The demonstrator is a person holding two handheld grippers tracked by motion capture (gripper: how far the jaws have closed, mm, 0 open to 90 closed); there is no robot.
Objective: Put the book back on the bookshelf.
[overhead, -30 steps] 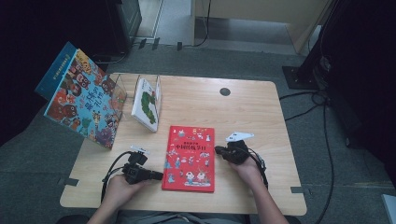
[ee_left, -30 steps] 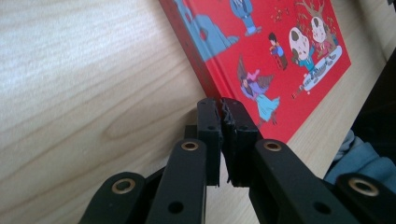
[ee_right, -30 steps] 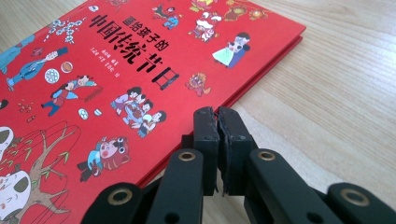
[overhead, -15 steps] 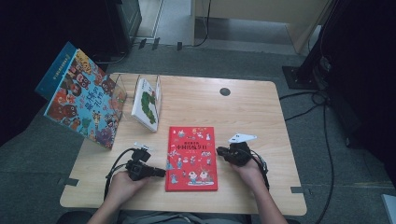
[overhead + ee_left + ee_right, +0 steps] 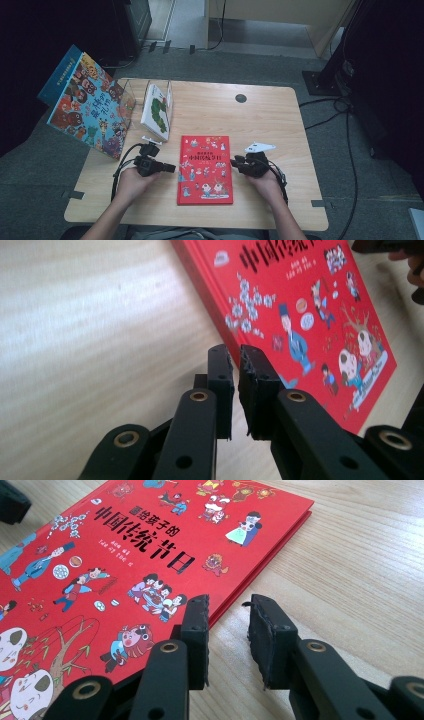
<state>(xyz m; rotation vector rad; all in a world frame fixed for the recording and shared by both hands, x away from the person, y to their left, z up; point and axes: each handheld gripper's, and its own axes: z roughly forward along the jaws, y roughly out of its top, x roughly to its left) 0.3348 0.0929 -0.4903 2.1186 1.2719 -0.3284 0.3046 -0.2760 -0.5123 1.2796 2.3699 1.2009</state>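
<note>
Across my wooden table (image 5: 270, 120), at its far left, I see a clear stand (image 5: 127, 95) holding a white book (image 5: 156, 111) with a green caterpillar on its cover; the book stands nearly upright and leans a little. Just left of the stand, a big picture book (image 5: 85, 107) with a blue spine and cartoon animals leans tilted, hanging out over the table's left edge. Near the far edge, I see a small dark round spot (image 5: 241, 98) in the tabletop. Beyond lies grey floor (image 5: 260, 65), with black cables (image 5: 345, 130) trailing along the right side.
</note>
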